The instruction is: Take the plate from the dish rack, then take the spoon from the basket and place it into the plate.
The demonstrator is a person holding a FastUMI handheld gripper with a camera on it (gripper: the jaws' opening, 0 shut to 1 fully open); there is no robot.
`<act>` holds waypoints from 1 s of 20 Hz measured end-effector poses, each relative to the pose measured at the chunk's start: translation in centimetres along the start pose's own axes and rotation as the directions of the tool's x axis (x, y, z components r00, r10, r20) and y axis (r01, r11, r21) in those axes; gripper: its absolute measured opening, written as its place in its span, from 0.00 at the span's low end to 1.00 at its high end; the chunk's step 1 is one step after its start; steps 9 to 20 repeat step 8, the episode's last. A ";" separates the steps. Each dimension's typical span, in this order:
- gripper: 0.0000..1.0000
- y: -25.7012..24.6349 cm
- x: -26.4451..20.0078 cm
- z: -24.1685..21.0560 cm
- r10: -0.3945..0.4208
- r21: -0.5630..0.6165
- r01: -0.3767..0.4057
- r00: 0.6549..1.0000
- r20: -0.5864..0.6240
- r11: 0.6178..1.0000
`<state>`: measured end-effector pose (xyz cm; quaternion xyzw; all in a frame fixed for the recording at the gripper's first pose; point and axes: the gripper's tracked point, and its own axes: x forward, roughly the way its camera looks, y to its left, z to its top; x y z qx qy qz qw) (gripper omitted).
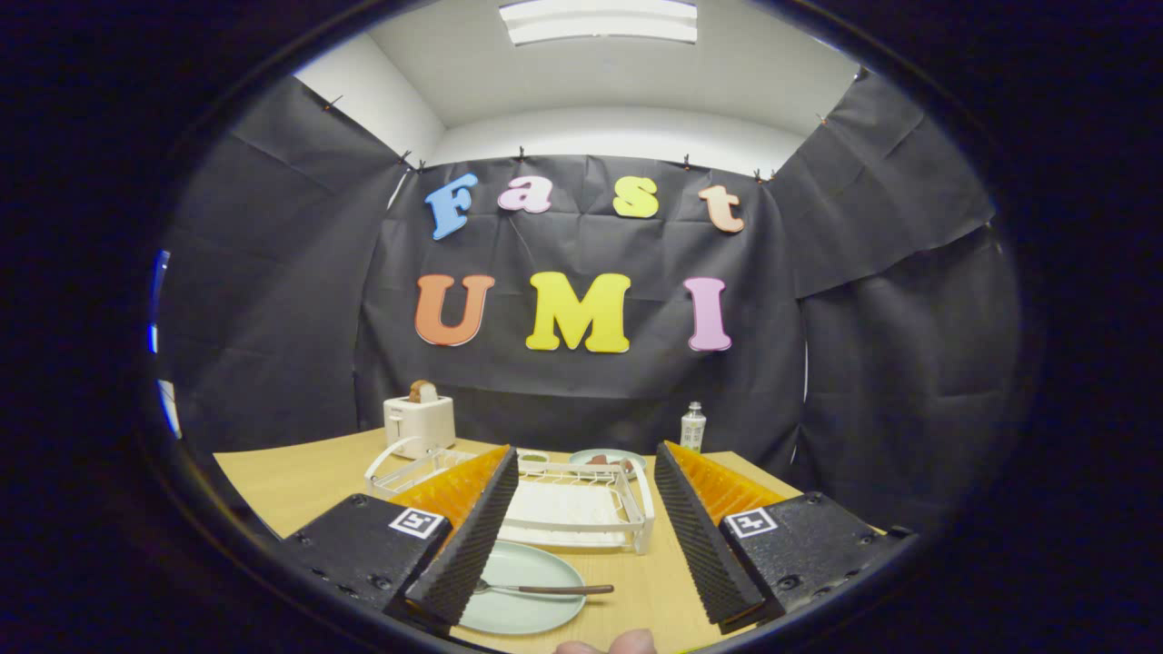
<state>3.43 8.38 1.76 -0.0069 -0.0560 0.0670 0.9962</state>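
So the plate (527, 590) is a pale mint-green round one, lying flat on the table just ahead of the fingers and partly tucked behind the left one. The spoon (543, 589) is already lying across it, metal bowl end near the left finger, dark brown handle pointing right and sticking out past the rim. The gripper (581, 545) is spread wide with nothing between the fingers.

The table (300, 481) is light wood, with black cloth walls all round and a ceiling light above.

Beyond the plate there's the white dish rack (581, 509), which looks empty. Behind it sits another plate (607, 460) holding something brownish, a white toaster (419, 421) with bread in it, and a small bottle (693, 427).
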 end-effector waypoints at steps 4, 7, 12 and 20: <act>0.97 0.7 0.7 -0.7 0.019 0.014 -0.019 1.000 -0.009 1.000; 0.97 0.9 1.2 -0.8 0.027 0.039 -0.026 0.999 -0.024 0.999; 0.97 1.0 1.3 -0.7 0.028 0.048 -0.027 0.999 -0.026 0.999; 0.97 1.0 1.3 -0.7 0.028 0.048 -0.027 0.999 -0.026 0.999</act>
